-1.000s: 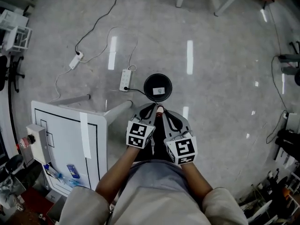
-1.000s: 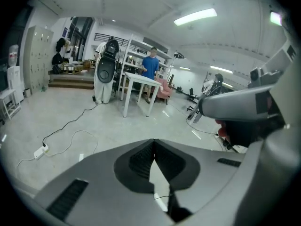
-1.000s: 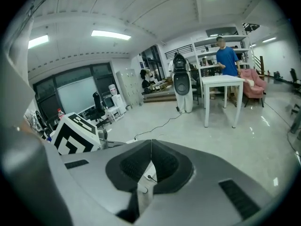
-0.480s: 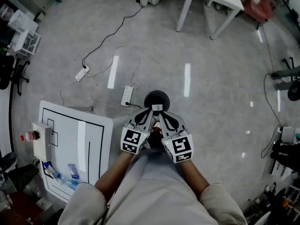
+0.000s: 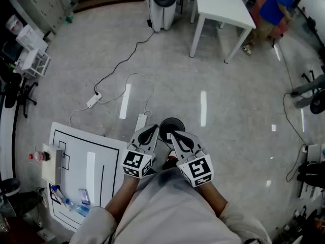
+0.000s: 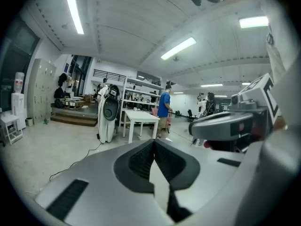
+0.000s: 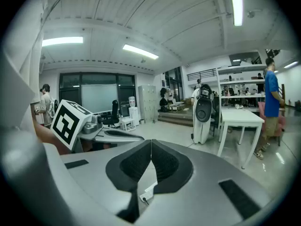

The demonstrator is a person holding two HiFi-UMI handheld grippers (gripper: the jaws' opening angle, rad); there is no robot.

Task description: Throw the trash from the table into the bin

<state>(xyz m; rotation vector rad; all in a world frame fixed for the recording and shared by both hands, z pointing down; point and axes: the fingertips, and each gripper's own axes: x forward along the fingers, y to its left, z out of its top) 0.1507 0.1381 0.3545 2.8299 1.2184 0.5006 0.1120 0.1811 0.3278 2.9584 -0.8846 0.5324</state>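
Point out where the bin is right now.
Head view: the bin stands on the floor at centre, just beyond the tips of the left claw and right claw, with the white power strip at its left and the table farther left.

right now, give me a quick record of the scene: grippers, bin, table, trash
left gripper: jaws shut, nothing between them
right gripper: jaws shut, nothing between them
bin: black, round, on the floor, just past both grippers' tips
table: white, lower left in the head view
trash: blue packet and plastic bottle by the table's near edge
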